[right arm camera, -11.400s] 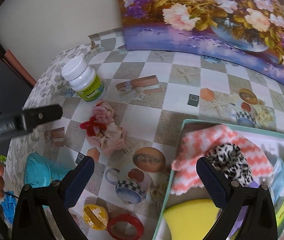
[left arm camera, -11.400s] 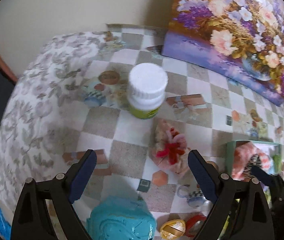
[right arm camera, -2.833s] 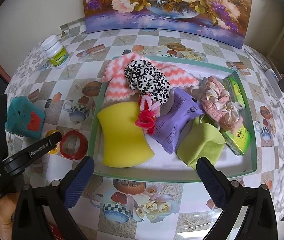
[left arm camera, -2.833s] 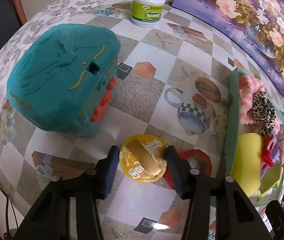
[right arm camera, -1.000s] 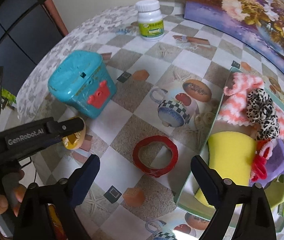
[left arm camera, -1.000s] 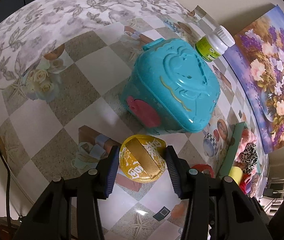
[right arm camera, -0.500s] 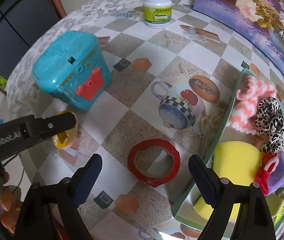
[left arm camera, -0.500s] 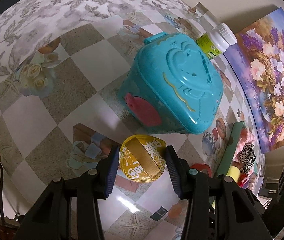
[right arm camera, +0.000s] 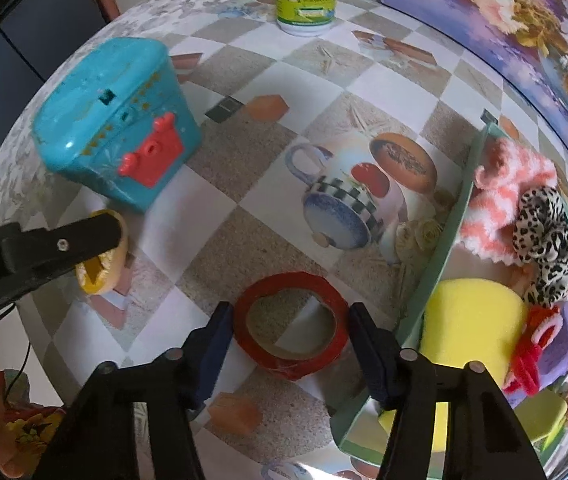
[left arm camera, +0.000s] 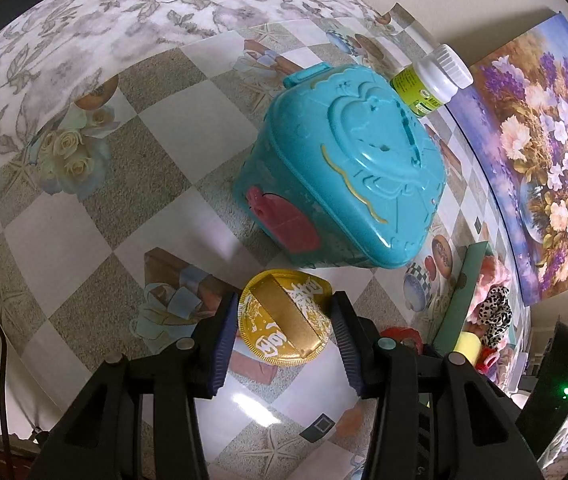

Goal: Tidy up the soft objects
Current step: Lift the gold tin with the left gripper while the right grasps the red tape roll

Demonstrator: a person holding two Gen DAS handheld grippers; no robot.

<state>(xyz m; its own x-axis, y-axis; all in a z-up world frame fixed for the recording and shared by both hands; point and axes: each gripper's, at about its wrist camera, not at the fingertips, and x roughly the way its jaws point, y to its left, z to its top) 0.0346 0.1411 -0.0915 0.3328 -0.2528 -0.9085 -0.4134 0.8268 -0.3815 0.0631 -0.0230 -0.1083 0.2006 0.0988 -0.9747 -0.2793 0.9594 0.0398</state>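
From my left wrist camera I see my left gripper (left arm camera: pixel 284 322) clamped on a round gold foil-topped disc (left arm camera: pixel 284 318), its blue pads pressing both sides of the rim; the disc faces up at me, and the gold band across its lid runs diagonally from upper left to lower right. It sits just above the checked tablecloth (left arm camera: pixel 84 216), directly in front of the teal heart-shaped plastic box (left arm camera: pixel 344 172), which lies with its pink clasp side turned toward me. Behind the box stands a white-capped bottle with a green label (left arm camera: pixel 430 80), near the flower painting (left arm camera: pixel 544 152). On my right wrist camera, my right gripper (right arm camera: pixel 288 332) points steeply down over the red tape roll (right arm camera: pixel 290 324), which lies flat on the cloth with its hole facing straight up, so it has no real long axis. The jaws are closing with the roll between them; the pads stand right at its outer edge on both sides, though I cannot tell that they are pressing yet. Just right of the roll is the green tray (right arm camera: pixel 440 256), holding the soft things: a pink-and-white knitted cloth (right arm camera: pixel 504 200), a leopard-print scrunchie (right arm camera: pixel 544 244) on it, a yellow sponge (right arm camera: pixel 472 320) and a red fuzzy hair tie (right arm camera: pixel 532 352). The left gripper's finger crosses the left of this view over the gold disc.
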